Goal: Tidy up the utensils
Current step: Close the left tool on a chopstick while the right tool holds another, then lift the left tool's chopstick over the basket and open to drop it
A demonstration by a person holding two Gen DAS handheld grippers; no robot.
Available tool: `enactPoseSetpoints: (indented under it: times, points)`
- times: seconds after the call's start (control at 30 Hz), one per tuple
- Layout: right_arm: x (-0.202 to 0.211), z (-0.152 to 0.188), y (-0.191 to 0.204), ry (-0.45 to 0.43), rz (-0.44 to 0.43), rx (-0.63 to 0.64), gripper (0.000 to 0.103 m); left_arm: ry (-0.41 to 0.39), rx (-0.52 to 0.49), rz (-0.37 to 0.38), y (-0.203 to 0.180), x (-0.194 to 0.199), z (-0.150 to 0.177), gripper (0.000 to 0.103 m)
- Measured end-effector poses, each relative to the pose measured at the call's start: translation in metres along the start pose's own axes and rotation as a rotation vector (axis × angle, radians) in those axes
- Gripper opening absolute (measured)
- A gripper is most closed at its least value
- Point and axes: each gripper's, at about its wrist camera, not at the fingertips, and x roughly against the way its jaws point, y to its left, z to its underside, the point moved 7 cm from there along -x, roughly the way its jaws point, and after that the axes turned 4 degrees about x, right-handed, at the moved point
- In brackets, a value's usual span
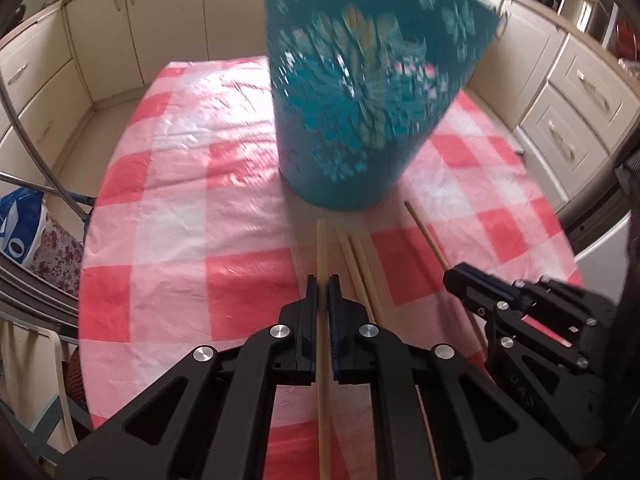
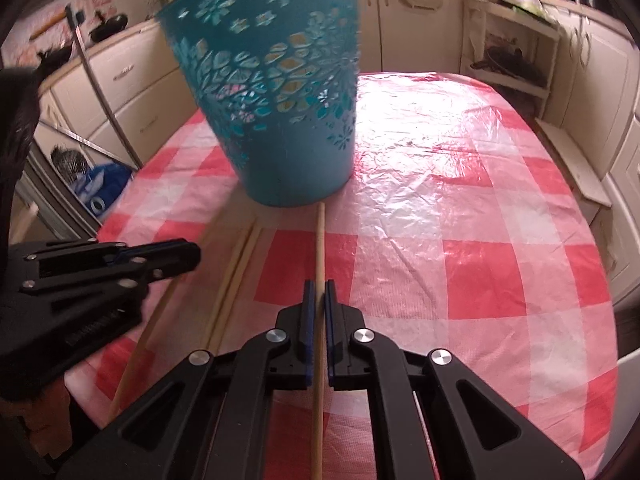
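Observation:
A teal cut-out plastic basket (image 1: 360,92) stands on the red-and-white checked tablecloth (image 1: 180,208); it also shows in the right wrist view (image 2: 280,92). Several wooden chopsticks lie in front of it. My left gripper (image 1: 322,280) is shut on one chopstick (image 1: 321,248) that points at the basket's base. My right gripper (image 2: 319,284) is shut on another chopstick (image 2: 319,240), whose tip nearly reaches the basket. A loose pair of chopsticks (image 1: 362,268) lies between the two grippers, also seen in the right wrist view (image 2: 236,264). Each gripper shows in the other's view: right (image 1: 456,280), left (image 2: 192,256).
Cream kitchen cabinets (image 1: 576,92) surround the table. A metal chair frame and a blue bag (image 1: 20,224) sit at the left table edge. A white open shelf (image 2: 512,56) stands behind the table. The tablecloth (image 2: 460,200) stretches to the right of the basket.

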Motion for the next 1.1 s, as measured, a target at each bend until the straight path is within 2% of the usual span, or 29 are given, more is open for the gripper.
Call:
enactPoseSetpoints:
  times: [0.1,0.2,0.33,0.47,0.6,0.73,0.8,0.9,1.1]
  points:
    - [0.003,-0.001,-0.009,-0.008,-0.030,-0.062,0.005,-0.067,0.047,0.043,0.012,0.027,-0.015,0.005]
    - [0.005,-0.001,-0.015,-0.011,-0.052,-0.103,0.005,-0.150,0.115,0.120,0.023,0.056,-0.034,0.005]
    - [0.008,-0.002,-0.015,-0.022,-0.066,-0.116,0.005,-0.302,0.165,0.207,0.027,0.100,-0.064,0.005]
    - [0.012,-0.004,-0.015,-0.037,-0.086,-0.121,0.005,-0.467,0.173,0.259,0.017,0.142,-0.099,0.005]
    - [0.015,-0.006,-0.016,-0.054,-0.093,-0.122,0.005,-0.627,0.185,0.258,0.003,0.170,-0.142,0.005]
    - [0.017,-0.007,-0.018,-0.061,-0.099,-0.130,0.005,-0.782,0.186,0.187,-0.011,0.173,-0.196,0.005]
    - [0.017,-0.008,-0.018,-0.064,-0.103,-0.132,0.005,-0.808,0.198,0.146,-0.012,0.165,-0.216,0.005]
    - [0.017,-0.009,-0.018,-0.068,-0.106,-0.132,0.005,-0.807,0.224,0.119,-0.011,0.146,-0.232,0.005]
    - [0.020,-0.012,-0.020,-0.082,-0.104,-0.136,0.005,-0.757,0.219,0.067,-0.014,0.105,-0.229,0.005]
